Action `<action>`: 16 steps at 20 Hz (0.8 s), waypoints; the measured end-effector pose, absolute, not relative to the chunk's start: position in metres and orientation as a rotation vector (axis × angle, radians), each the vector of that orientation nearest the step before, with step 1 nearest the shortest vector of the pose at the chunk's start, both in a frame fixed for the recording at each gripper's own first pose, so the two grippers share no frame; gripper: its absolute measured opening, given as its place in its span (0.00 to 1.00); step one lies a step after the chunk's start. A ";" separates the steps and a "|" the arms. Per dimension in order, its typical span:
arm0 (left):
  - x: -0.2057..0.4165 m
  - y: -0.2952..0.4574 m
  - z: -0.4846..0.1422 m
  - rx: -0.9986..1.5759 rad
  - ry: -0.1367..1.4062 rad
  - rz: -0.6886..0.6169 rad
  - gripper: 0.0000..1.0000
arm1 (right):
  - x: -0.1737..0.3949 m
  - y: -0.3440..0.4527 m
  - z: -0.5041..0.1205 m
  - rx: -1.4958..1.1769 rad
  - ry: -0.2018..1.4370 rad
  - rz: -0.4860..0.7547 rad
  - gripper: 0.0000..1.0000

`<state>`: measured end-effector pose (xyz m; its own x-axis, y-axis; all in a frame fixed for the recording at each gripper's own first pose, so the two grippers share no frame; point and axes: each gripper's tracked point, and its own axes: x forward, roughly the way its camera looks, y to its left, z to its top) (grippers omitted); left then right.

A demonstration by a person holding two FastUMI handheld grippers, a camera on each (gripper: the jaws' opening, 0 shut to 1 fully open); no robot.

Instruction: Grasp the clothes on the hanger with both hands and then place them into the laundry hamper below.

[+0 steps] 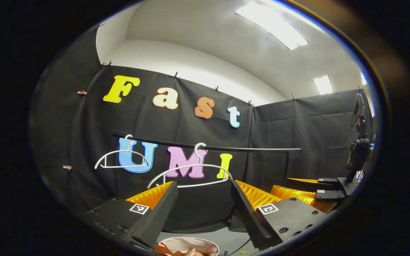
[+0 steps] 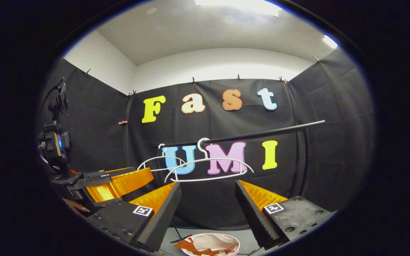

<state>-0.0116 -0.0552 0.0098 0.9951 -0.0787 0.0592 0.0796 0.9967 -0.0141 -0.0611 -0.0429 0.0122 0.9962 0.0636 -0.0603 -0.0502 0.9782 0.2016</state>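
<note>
Since both white hangers [image 2: 208, 170] hang bare and orange cloth [image 2: 194, 246] lies in the hamper [image 2: 234, 243] at six o'clock, the left gripper [image 1: 204, 209] and right gripper [image 2: 208, 213] stand spread wide, holding nothing.

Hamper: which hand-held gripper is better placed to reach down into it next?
Right, probably. The right hand-held gripper is open, and the hamper lies centred below its fingers. Below the left hand-held gripper, also open, the hamper sits toward one finger.
</note>
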 end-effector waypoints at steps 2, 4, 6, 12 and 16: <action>-0.012 -0.056 0.009 -0.019 -0.055 -0.084 0.95 | -0.064 -0.045 0.014 0.195 0.068 0.049 0.97; -0.012 -0.058 0.011 -0.026 -0.063 -0.092 0.95 | -0.067 -0.048 0.018 0.190 0.060 0.042 0.97; -0.012 -0.059 0.013 -0.029 -0.069 -0.097 0.95 | -0.068 -0.048 0.017 0.189 0.066 0.037 0.97; -0.012 -0.055 0.010 -0.023 -0.067 -0.089 0.95 | -0.066 -0.044 0.015 0.182 0.079 0.044 0.97; -0.011 -0.051 0.010 -0.022 -0.065 -0.077 0.95 | -0.063 -0.038 0.013 0.177 0.089 0.062 0.97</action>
<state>-0.0112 -0.0513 0.0096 0.9949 -0.0759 0.0660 0.0774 0.9968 -0.0197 -0.0627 -0.0384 0.0126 0.9942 0.0692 -0.0827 -0.0535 0.9826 0.1781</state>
